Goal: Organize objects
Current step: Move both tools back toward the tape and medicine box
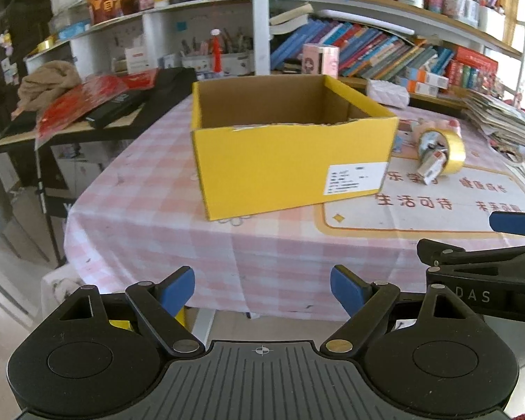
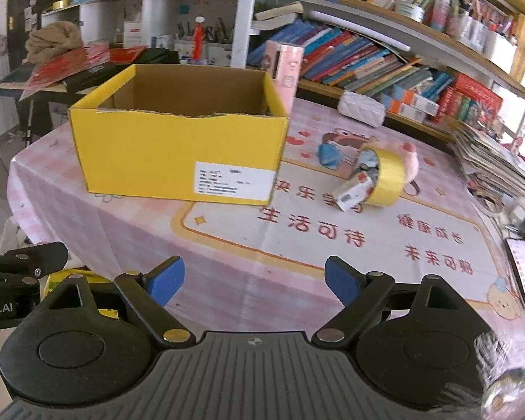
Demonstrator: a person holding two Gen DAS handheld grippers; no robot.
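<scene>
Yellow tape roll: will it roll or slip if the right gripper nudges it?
The tape roll stands on edge, so it likely rolls. A small box leaning at its opening may chock it. Its glossy band looks slippery; probably light.

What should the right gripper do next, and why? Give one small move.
Probably ease the right gripper forward and a little right toward the yellow tape roll. Both grippers are open and empty, short of the table edge; the yellow cardboard box looks empty, and the roll lies loose beside it with a small carton against it.

Each black tool (image 1: 262,292) (image 2: 253,280) has blue fingertips (image 1: 176,292), silver rivets, ribbed grey base.
</scene>
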